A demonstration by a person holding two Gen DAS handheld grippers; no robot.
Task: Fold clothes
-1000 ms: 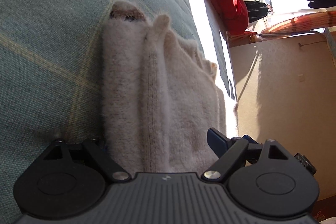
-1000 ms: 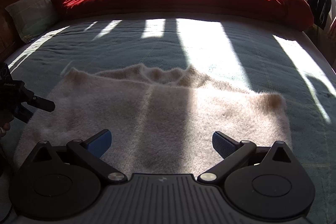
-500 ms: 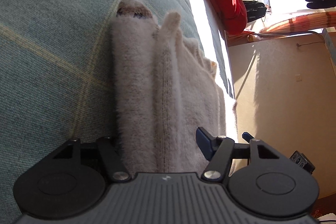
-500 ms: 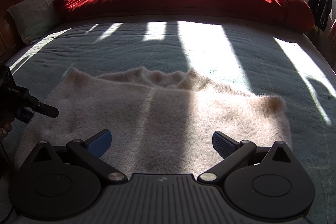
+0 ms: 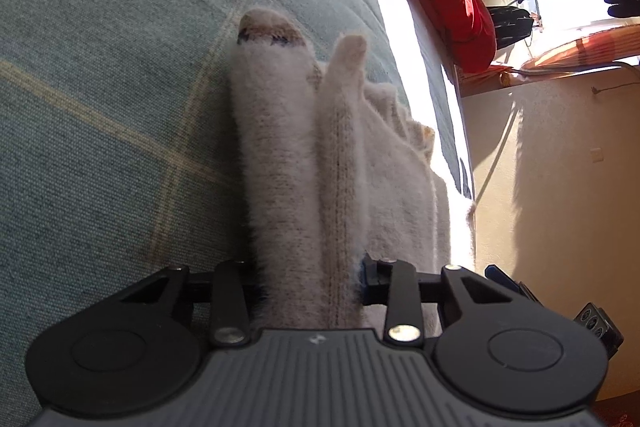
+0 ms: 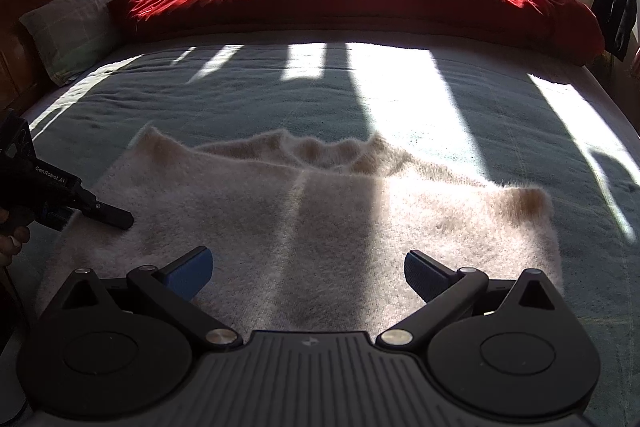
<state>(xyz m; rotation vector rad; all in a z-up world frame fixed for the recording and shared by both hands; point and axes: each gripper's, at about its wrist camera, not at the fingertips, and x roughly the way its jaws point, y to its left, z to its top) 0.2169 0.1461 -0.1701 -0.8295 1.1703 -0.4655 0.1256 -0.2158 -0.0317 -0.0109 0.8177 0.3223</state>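
On the green bedspread (image 6: pixel 240 87), cream sweater (image 6: pixel 320 227) lies flat, sleeves already folded in; body fold remains. Left gripper (image 5: pixel 308 283) pinches its 9 o'clock edge; right gripper (image 6: pixel 308 271) spread at 6 o'clock.

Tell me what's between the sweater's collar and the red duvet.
Only bare teal bedspread, sun-striped, between sweater collar and red duvet; right wrist view.

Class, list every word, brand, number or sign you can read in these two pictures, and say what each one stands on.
"CenRobot.AI": white lettering on the black body of the left gripper, seen at the left edge of the right wrist view.
A small pale emblem on each gripper's ribbed grey housing: a mark, not readable as letters.
The fluffy cream knitted sweater and the grey-green checked bedspread show no readable text.
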